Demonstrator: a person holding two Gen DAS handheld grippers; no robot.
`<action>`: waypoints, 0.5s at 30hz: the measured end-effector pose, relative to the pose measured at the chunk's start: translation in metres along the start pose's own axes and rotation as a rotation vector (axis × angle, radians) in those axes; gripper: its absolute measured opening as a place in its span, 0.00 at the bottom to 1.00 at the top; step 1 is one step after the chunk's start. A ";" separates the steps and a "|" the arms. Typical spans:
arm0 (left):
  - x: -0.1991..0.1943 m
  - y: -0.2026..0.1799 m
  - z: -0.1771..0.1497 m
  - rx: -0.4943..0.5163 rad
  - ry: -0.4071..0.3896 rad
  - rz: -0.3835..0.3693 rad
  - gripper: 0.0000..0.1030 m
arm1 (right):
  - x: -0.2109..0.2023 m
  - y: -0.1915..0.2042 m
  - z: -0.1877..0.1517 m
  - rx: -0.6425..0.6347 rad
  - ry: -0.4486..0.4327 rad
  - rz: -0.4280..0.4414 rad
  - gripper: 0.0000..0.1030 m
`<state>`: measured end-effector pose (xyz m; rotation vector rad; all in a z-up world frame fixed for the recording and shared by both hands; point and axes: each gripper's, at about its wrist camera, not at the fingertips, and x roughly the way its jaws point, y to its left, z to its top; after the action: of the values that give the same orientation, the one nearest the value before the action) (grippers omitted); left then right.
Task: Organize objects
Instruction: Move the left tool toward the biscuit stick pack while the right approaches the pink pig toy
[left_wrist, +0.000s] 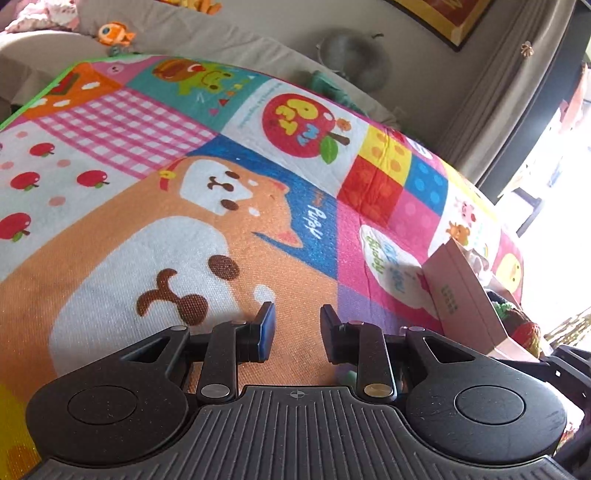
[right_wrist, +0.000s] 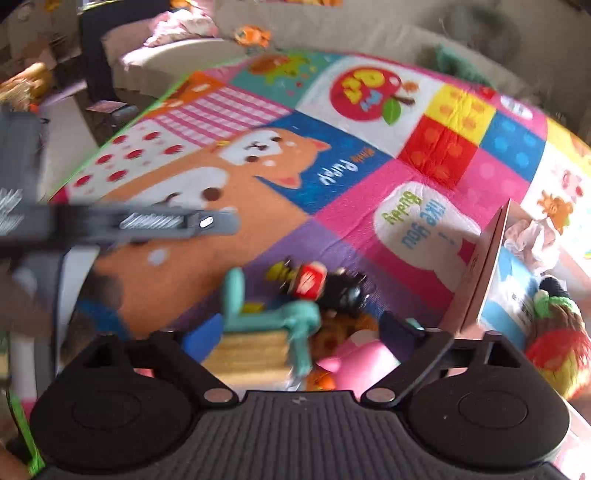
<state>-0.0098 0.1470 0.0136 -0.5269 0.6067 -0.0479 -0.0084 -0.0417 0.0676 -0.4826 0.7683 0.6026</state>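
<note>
My left gripper (left_wrist: 297, 330) is open and empty, low over the orange puppy patch of the colourful play mat (left_wrist: 155, 184). My right gripper (right_wrist: 295, 332) is open wide above a pile of small toys: a teal figure on a wooden block (right_wrist: 255, 350), a red and black toy (right_wrist: 314, 284), a pink toy (right_wrist: 358, 358). The fingers hold nothing. A pink box (left_wrist: 465, 291) stands open at the mat's right; in the right wrist view its pink wall (right_wrist: 480, 273) rises right of the pile. The right wrist view is blurred.
The box holds cloth and a red-green plush (right_wrist: 557, 332). The left gripper's body (right_wrist: 140, 221) crosses the left of the right wrist view. A grey sofa (left_wrist: 229, 33) with an orange fish toy (left_wrist: 114, 33) lies beyond the mat. A fan (left_wrist: 354, 59) stands behind.
</note>
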 end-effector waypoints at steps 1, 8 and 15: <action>0.000 -0.002 -0.001 0.008 0.000 0.007 0.29 | -0.005 0.006 -0.006 -0.022 -0.015 -0.019 0.93; 0.006 -0.013 0.003 0.035 0.029 0.015 0.29 | -0.040 0.020 -0.031 0.004 -0.102 0.105 0.95; -0.026 -0.039 -0.007 0.240 0.070 -0.106 0.29 | -0.025 0.032 -0.063 -0.122 -0.101 -0.131 0.95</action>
<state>-0.0307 0.1152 0.0411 -0.3256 0.6310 -0.2377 -0.0746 -0.0642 0.0411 -0.6054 0.6013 0.5499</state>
